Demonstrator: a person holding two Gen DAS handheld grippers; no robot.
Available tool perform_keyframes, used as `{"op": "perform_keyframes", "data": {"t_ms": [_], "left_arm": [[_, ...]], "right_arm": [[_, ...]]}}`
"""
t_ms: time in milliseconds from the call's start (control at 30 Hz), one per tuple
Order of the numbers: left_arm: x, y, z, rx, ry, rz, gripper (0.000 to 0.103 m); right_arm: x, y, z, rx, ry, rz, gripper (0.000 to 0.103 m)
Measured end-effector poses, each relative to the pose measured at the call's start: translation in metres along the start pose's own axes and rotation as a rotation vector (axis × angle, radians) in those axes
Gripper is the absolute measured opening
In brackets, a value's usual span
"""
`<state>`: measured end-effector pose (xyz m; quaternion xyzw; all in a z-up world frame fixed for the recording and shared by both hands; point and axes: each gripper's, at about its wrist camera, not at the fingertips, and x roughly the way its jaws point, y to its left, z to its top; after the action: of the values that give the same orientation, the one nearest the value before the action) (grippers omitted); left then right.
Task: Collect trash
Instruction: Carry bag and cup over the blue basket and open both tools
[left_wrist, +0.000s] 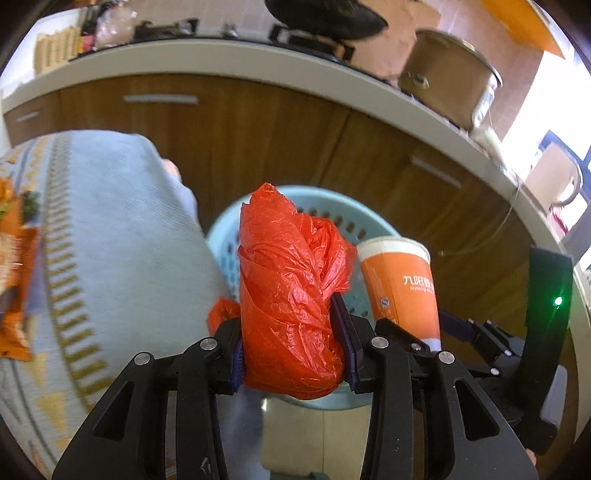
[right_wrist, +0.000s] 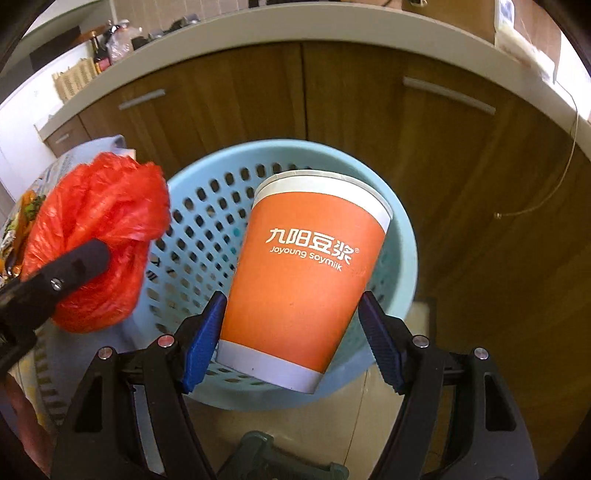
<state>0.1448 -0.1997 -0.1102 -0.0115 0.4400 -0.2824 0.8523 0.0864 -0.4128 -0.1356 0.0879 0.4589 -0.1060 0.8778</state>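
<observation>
My left gripper (left_wrist: 291, 332) is shut on a crumpled red plastic bag (left_wrist: 291, 288) and holds it above the near left rim of a light blue perforated basket (left_wrist: 332, 214). My right gripper (right_wrist: 291, 332) is shut on an orange and white paper soymilk cup (right_wrist: 303, 280), held upright over the basket (right_wrist: 199, 236). The cup also shows in the left wrist view (left_wrist: 402, 284), to the right of the bag. The bag and the left gripper's finger (right_wrist: 74, 266) show at the left of the right wrist view; the bag (right_wrist: 99, 206) is beside the basket rim.
The basket stands on a pale floor in front of brown wooden cabinets (left_wrist: 229, 125) under a white countertop (left_wrist: 258, 62) with pots and clutter. A table with a light blue patterned cloth (left_wrist: 110, 236) is to the left, with orange wrappers (left_wrist: 14, 280) on it.
</observation>
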Motion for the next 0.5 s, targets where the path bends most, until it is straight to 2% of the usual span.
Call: {"op": "perform_keyframes", "data": {"t_ms": [133, 233, 500], "left_arm": [[0.017, -0.008, -0.004, 0.018, 0.047, 0.012, 0.044], [0.022, -0.011, -0.008, 0.024, 0.062, 0.021, 0.055], [0.013, -0.012, -0.009, 0.022, 0.040, 0.017, 0.058]], "right_arm": [[0.008, -0.011, -0.002, 0.010, 0.032, -0.001, 0.069], [0.012, -0.018, -0.003, 0.033, 0.041, 0.024, 0.069], [0.011, -0.027, 0.002, 0.066, 0.027, 0.020, 0.070]]}}
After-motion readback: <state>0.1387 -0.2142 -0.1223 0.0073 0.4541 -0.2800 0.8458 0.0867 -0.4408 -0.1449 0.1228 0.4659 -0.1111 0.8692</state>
